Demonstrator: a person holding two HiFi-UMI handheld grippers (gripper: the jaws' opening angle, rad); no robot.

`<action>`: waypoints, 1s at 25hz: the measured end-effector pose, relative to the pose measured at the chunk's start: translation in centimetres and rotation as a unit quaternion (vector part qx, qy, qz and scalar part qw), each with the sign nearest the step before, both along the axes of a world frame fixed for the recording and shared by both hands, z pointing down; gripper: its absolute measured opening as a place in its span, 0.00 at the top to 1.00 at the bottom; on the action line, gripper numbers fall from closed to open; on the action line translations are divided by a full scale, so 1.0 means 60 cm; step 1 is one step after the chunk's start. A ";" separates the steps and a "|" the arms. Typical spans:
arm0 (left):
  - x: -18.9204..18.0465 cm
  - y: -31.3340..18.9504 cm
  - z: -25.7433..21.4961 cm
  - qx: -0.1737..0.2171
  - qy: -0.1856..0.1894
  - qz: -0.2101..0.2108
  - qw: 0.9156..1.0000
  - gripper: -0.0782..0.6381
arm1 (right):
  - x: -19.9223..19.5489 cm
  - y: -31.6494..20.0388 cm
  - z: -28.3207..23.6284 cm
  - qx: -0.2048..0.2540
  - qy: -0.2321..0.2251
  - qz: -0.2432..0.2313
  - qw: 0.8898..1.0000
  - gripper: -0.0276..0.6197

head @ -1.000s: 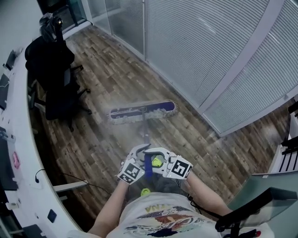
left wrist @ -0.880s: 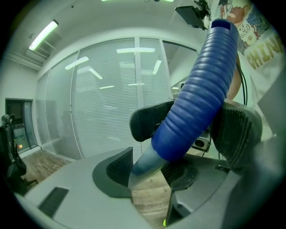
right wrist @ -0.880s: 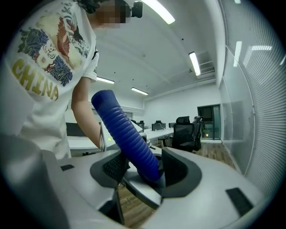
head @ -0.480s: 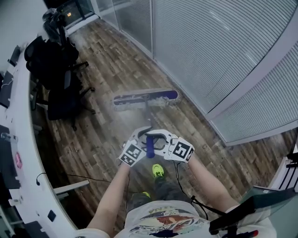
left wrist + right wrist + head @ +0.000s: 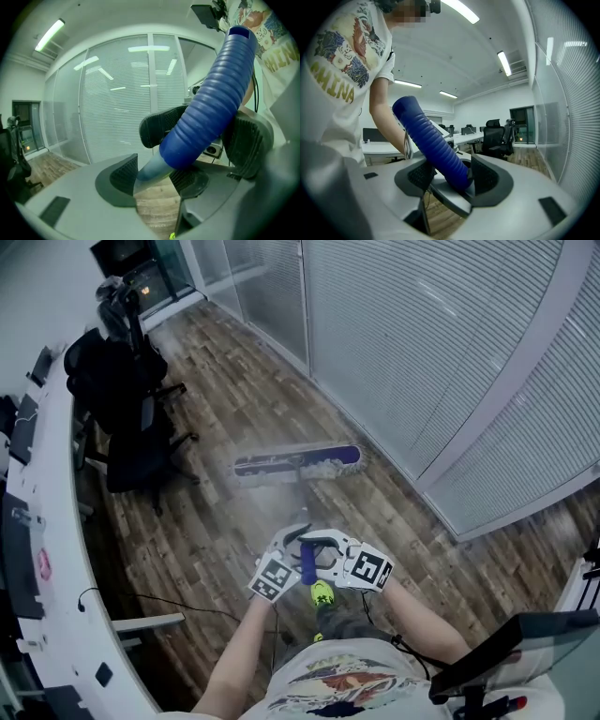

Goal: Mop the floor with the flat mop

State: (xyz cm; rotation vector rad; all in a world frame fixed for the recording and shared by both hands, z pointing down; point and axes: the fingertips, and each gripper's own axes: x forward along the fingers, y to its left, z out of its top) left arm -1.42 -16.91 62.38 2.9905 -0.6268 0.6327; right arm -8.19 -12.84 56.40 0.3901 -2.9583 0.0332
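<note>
Black office chairs (image 5: 131,427) crowd the curved white table (image 5: 58,521) at the frame's left as the flat mop (image 5: 296,463) lies on the wood floor (image 5: 225,381) at centre, just short of the glass partition (image 5: 422,352) at right. The left gripper (image 5: 293,542) has the mop's shaft between its jaws, which are opening, while the right gripper (image 5: 323,546) pinches the blue handle (image 5: 307,568). The risk lies in that loosening left hold: the shaft may twist or slip, and the head could swing into the chair legs at left or the partition's foot at right. Against a second ago, the mop head lies more level and a little further right, and the chairs sit lower and further right in the frame
</note>
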 end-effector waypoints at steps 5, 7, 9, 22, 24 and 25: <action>-0.034 0.170 -0.018 0.000 0.017 -0.030 0.999 0.65 | -0.036 0.177 -0.022 -0.014 0.002 -0.032 0.999 0.62; -0.050 0.234 -0.018 0.003 0.019 -0.036 0.999 0.65 | -0.051 0.243 -0.016 -0.005 0.016 -0.045 0.999 0.62; -0.061 0.296 -0.014 0.005 0.015 -0.039 0.999 0.65 | -0.059 0.306 -0.007 0.004 0.031 -0.058 0.998 0.62; 0.027 0.587 -0.032 -0.006 0.005 -0.083 0.997 0.65 | 0.036 0.604 -0.035 -0.020 0.020 -0.110 0.994 0.62; 0.057 0.603 -0.032 -0.008 0.004 -0.095 0.995 0.65 | 0.068 0.622 -0.040 -0.032 0.007 -0.113 0.993 0.62; 0.078 0.608 -0.033 -0.008 0.003 -0.102 0.995 0.65 | 0.090 0.628 -0.042 -0.035 0.005 -0.117 0.993 0.62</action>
